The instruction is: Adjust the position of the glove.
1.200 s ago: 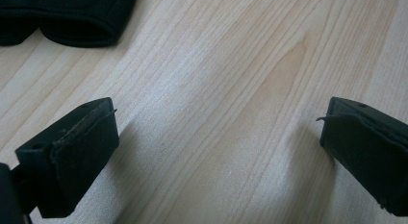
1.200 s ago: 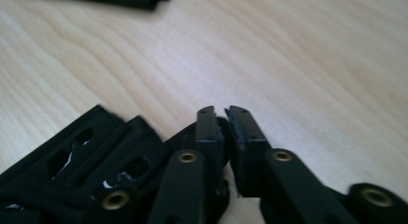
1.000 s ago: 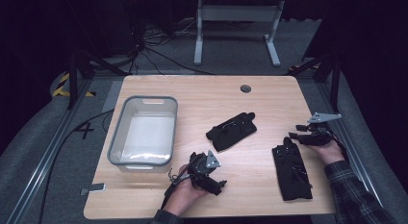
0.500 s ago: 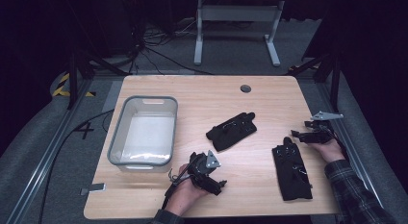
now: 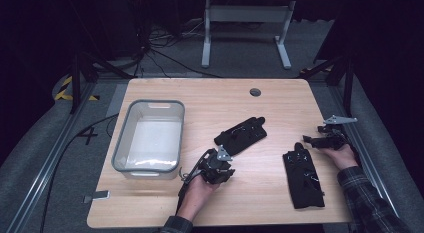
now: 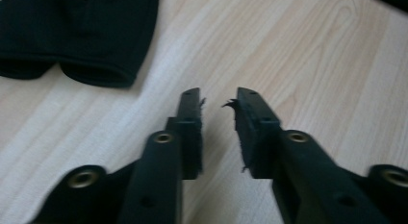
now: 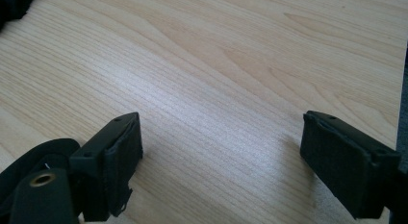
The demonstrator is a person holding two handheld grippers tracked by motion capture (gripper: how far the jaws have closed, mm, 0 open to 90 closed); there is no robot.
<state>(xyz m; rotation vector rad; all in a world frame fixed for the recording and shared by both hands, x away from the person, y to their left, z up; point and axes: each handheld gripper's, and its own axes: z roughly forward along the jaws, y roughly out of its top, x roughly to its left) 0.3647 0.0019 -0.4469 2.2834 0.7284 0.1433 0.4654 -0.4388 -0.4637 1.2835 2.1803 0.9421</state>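
On the wooden table (image 5: 280, 100) lie two black gloves. One glove (image 5: 241, 135) rests near the middle, turned slantwise, with its cuff end pointing toward the near left. The other glove (image 5: 301, 177) lies toward the near right, stretched lengthwise from far to near.

The left gripper (image 5: 216, 165) sits in the person's left hand (image 5: 197, 190) at the near edge, just on the near side of the middle glove and a little to its left. Its jaws have just been closing and now stand close together with a narrow gap; in the left gripper view (image 6: 217, 101) only bare wood shows between the tips, and nothing is gripped. In that view the middle glove's cuff (image 6: 79, 36) lies ahead and off to the left of the jaws, apart from them.

The right gripper (image 5: 312, 141) is held by the right hand (image 5: 344, 155) at the right side of the table, just to the right of the far end of the right-hand glove. Whether it touches the glove cannot be told from above. Its jaws have just been opening and stand wide apart; in the right gripper view (image 7: 221, 152) only wood lies between them.

A clear plastic tub (image 5: 125, 143) stands on the left part of the table, well apart from both gloves.
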